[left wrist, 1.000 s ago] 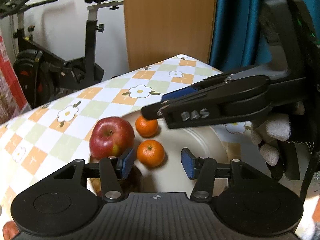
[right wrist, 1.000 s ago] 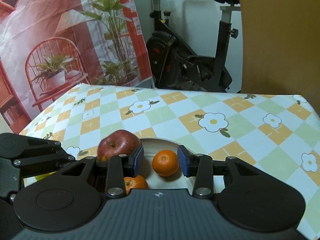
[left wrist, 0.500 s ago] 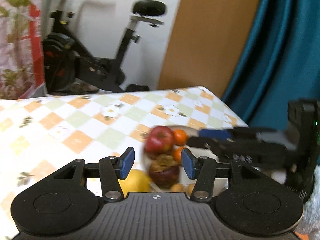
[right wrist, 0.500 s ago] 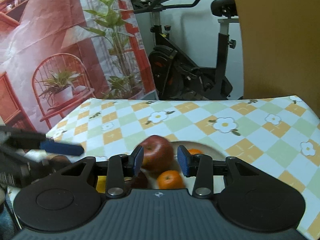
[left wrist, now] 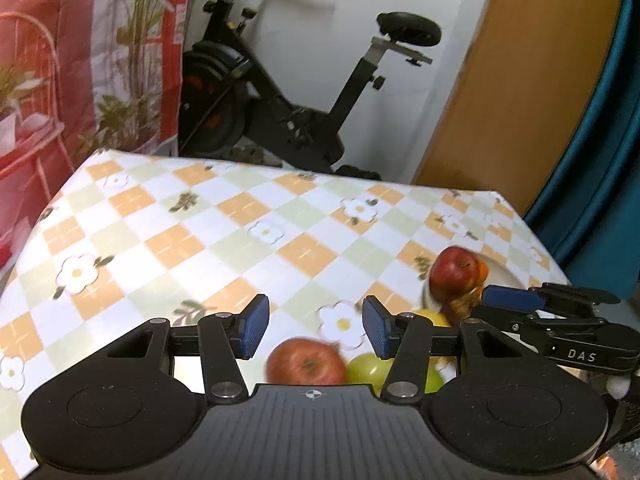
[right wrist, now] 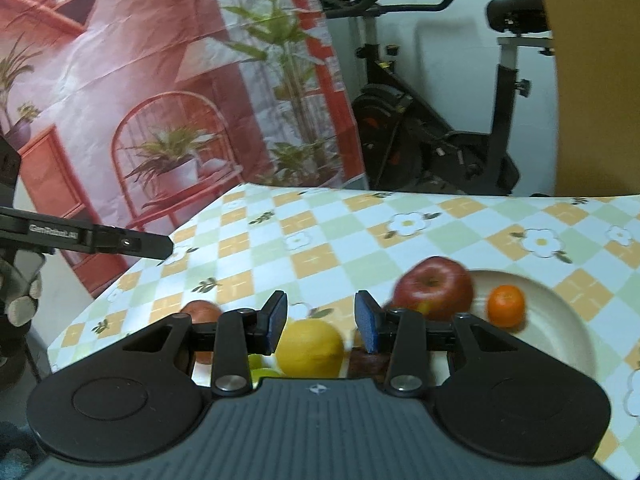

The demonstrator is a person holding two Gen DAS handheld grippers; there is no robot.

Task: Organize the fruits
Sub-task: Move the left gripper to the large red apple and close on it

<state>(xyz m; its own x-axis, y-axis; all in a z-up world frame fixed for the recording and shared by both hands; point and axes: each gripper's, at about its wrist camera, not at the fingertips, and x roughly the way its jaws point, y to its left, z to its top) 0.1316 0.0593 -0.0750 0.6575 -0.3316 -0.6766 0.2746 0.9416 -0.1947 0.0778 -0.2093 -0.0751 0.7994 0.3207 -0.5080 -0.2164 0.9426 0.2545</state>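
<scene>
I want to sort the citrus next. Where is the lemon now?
In the right wrist view the lemon lies on the tablecloth low in the middle, left of the plate, with a green fruit at its left.

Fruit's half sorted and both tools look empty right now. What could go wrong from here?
The red apple sits at the plate edge; a nudge might roll it off. The loose apple, green fruit and yellow fruit crowd together, so closing on one may push its neighbours. The left tool and right tool are close and could collide.
</scene>
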